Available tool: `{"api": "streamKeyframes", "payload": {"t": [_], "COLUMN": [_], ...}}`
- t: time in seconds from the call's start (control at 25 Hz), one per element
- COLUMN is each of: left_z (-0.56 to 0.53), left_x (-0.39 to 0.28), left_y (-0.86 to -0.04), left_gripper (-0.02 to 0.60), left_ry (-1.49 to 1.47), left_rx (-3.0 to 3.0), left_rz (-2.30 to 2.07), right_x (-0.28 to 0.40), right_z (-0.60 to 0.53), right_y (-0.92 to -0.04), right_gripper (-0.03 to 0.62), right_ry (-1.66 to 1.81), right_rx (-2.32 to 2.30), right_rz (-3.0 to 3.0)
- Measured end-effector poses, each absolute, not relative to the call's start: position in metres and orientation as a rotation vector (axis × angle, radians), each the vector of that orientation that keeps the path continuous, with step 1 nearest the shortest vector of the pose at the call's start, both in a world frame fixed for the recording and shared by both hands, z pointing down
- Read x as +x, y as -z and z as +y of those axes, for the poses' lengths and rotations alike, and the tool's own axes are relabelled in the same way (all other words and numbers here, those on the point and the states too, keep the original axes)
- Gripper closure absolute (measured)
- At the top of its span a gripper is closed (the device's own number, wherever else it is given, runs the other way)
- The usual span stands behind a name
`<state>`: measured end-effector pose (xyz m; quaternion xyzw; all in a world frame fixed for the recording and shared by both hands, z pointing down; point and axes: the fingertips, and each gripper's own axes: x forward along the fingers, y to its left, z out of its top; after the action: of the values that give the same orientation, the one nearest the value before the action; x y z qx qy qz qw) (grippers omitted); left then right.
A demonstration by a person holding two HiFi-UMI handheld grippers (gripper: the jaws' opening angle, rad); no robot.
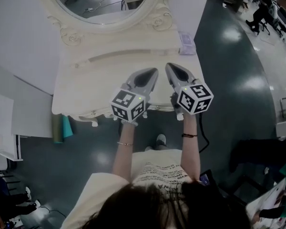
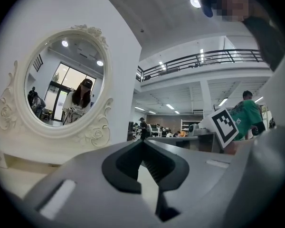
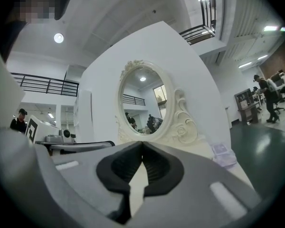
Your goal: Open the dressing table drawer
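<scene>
A cream dressing table (image 1: 86, 80) with an oval mirror (image 1: 105, 4) stands against a white panel. Its carved front edge (image 1: 93, 113) shows in the head view; the drawer front below it is hidden. Both grippers hover side by side over the tabletop near that edge, pointing at the mirror. My left gripper (image 1: 155, 70) (image 2: 143, 140) is shut, tips touching, with nothing held. My right gripper (image 1: 168, 65) (image 3: 142, 142) is also shut and holds nothing. The mirror (image 2: 61, 87) (image 3: 145, 103) fills the background of both gripper views.
A small lavender packet (image 1: 186, 43) (image 3: 221, 151) lies at the tabletop's back right corner. A teal object (image 1: 66, 126) leans by the table's left front leg. A dark cable (image 1: 202, 137) runs on the floor at the right. People sit at desks far right (image 1: 262, 8).
</scene>
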<state>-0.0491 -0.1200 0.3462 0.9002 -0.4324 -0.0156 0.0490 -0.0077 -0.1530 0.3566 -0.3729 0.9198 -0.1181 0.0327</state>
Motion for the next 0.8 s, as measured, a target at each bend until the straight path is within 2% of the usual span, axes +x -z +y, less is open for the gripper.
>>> {"api": "streamKeyframes", "payload": {"t": [0.8], "left_z": [-0.19], "left_x": [-0.038], "left_y": [-0.371], "left_gripper": [0.583], "left_ry": [0.042], "left_rx": [2.638], "left_rz": [-1.398], "right_x": [-0.006], "right_z": [-0.221], "right_y": [-0.38], "right_gripper": [0.591], "right_ry": [0.402], "right_rx": [-1.039], "right_rz": [2.94]}}
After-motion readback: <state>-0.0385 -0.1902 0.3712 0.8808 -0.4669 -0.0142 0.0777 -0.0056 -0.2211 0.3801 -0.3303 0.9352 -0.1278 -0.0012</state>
